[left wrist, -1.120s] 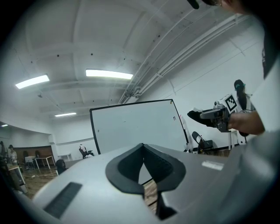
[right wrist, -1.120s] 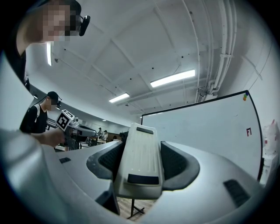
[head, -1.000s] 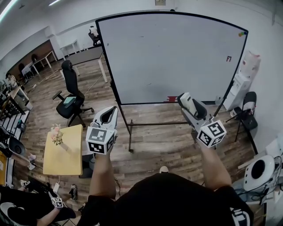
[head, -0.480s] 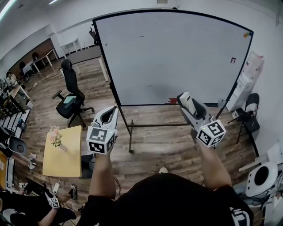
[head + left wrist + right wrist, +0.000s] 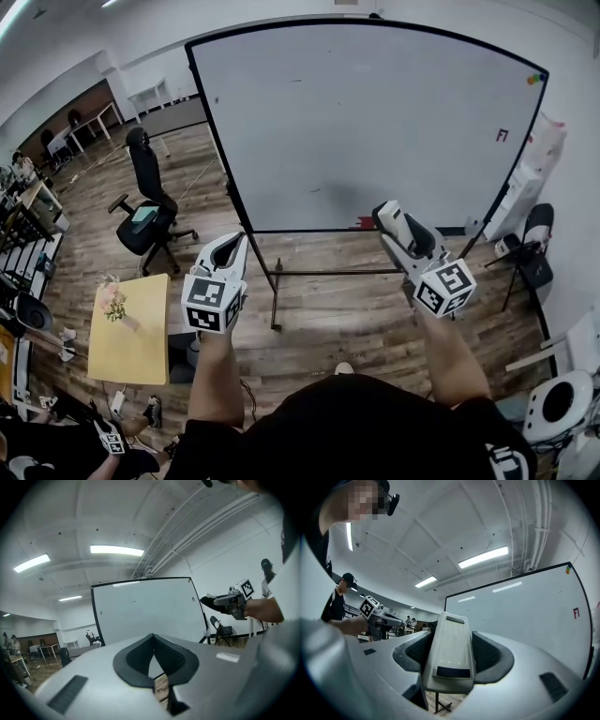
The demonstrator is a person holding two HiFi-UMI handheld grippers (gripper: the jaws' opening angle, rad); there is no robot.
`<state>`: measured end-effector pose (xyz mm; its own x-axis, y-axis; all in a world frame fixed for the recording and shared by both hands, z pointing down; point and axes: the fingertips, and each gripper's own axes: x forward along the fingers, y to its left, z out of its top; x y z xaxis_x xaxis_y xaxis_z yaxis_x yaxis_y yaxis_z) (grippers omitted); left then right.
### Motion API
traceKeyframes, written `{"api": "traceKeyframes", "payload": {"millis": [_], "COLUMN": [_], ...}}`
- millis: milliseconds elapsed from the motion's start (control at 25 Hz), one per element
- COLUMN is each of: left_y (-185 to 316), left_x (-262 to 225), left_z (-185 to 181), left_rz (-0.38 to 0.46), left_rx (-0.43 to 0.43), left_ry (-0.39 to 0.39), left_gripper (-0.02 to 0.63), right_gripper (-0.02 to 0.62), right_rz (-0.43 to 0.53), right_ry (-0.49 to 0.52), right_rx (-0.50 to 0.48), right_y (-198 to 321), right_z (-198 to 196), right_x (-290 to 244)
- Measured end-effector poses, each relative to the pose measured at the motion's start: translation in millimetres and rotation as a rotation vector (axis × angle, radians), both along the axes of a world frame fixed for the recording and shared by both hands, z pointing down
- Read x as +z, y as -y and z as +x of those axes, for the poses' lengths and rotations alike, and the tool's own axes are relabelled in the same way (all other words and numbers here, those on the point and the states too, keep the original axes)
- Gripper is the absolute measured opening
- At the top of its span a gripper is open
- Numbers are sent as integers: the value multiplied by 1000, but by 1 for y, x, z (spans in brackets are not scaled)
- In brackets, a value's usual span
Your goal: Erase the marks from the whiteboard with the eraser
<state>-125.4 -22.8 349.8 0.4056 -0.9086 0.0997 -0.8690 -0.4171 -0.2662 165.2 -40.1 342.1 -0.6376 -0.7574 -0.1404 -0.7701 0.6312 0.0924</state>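
White and nearly bare, the whiteboard (image 5: 375, 122) stands on a dark frame on the wood floor, facing the person. A small red mark (image 5: 502, 136) sits near its right edge, and a few coloured dots (too small to make out) cling to the top right corner.

The right hand-held gripper (image 5: 398, 225) is raised in front of the board's lower right part. Its jaws pinch the eraser (image 5: 449, 639), a pale grey block with a dark strip at its near end, which lies lengthwise between the black pads and sticks out past them toward the board. The left gripper view shows this gripper off to the side of the board, not touching it.

The left hand-held gripper (image 5: 153, 644) is held level with the other, near the board's lower left corner. Its jaws are pressed together at the tips with nothing between them.

A black office chair (image 5: 145, 202) stands to the left of the board. Nearer the person on that side is a yellow tabletop (image 5: 141, 342) carrying a small bunch of flowers (image 5: 113, 300)
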Motion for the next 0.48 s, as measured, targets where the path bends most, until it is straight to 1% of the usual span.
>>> {"api": "traceKeyframes", "payload": {"millis": [160, 480], "left_y": [15, 43], "left_x": [2, 15], "left_z": [7, 19], "left_rz": [1, -25], "left_rx": [0, -5], "left_ry": [8, 15], "left_gripper": [11, 11], "right_gripper": [259, 259], "right_rz": [6, -22], "right_ry": [12, 25], "right_rx": [9, 1], "right_y": [17, 50], "right_z": [10, 19], "right_x": [0, 12]}}
